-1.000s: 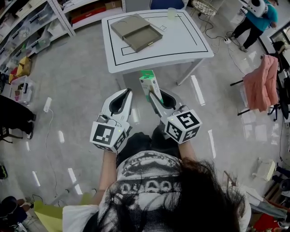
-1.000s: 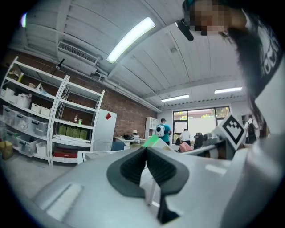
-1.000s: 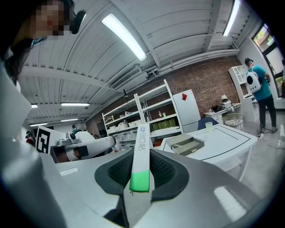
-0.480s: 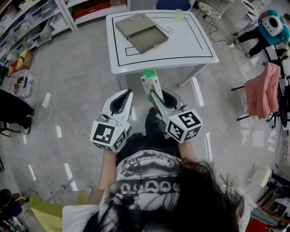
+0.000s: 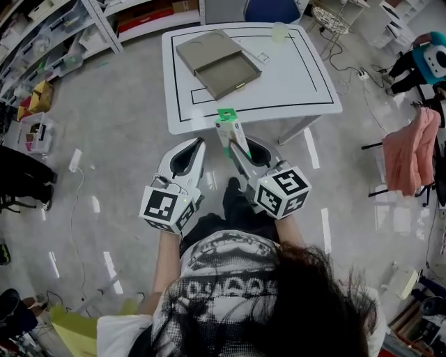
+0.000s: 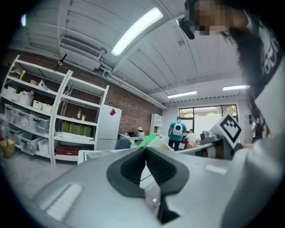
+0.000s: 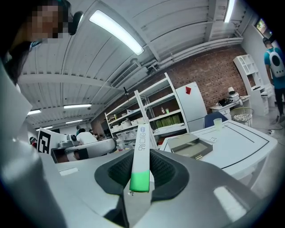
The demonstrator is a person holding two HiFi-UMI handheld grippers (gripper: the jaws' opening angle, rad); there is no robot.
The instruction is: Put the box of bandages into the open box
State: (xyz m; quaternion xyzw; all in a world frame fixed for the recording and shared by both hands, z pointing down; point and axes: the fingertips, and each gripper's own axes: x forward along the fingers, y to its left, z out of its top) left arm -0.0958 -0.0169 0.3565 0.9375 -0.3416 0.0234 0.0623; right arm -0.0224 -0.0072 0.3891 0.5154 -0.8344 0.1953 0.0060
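Observation:
The box of bandages [image 5: 231,131], slim and white with a green end, stands upright between the pads of my right gripper [image 5: 235,144], which is shut on it. In the right gripper view the same box of bandages [image 7: 141,156] rises from between the jaws. The open box [image 5: 217,56], a flat tan tray half slid from its sleeve, lies on the white table [image 5: 300,77] ahead; the right gripper view shows this open box [image 7: 190,146] to the right. My left gripper [image 5: 191,144] hovers beside the right one, shut and empty, just short of the table's near edge.
A clear cup [image 5: 279,31] stands at the table's far right, with a blue chair [image 5: 270,10] behind. Storage shelves [image 5: 49,42] line the left. A pink cloth on a rack [image 5: 408,150] is at the right, and a person in teal [image 5: 428,63] beyond.
Both grippers have moved forward toward the table together, the right one still carrying the box of bandages. The table's near edge now lies just ahead of the box.

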